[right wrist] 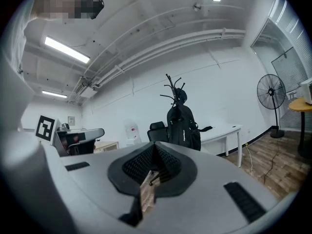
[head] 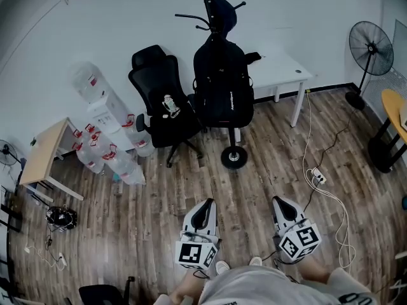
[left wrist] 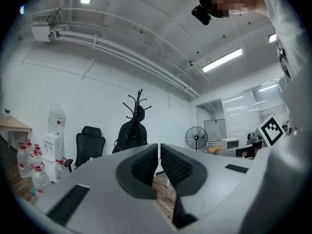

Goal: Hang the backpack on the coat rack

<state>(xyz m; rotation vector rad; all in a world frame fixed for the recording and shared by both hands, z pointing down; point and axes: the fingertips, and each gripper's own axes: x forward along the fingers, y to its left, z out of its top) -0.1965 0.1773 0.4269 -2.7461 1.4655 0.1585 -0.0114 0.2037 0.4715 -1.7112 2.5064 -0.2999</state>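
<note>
A black backpack (head: 222, 81) hangs upright on the black coat rack (head: 234, 156), its top caught on the hooks, across the wooden floor from me. Both grippers are held low near my body, well short of it. My left gripper (head: 205, 204) is shut with nothing between its pads. My right gripper (head: 282, 203) is likewise shut and empty. In the left gripper view the backpack (left wrist: 130, 134) shows beyond the closed left gripper (left wrist: 159, 152). The right gripper view has the backpack (right wrist: 181, 128) on the coat rack (right wrist: 173, 87) past the closed right gripper (right wrist: 155, 151).
A black office chair (head: 162, 103) stands just left of the rack and a white desk (head: 283, 68) behind it. Water bottles (head: 108, 156) and a dispenser (head: 95, 94) lie at the left. A fan (head: 371, 43) and loose cables (head: 321, 178) are on the right.
</note>
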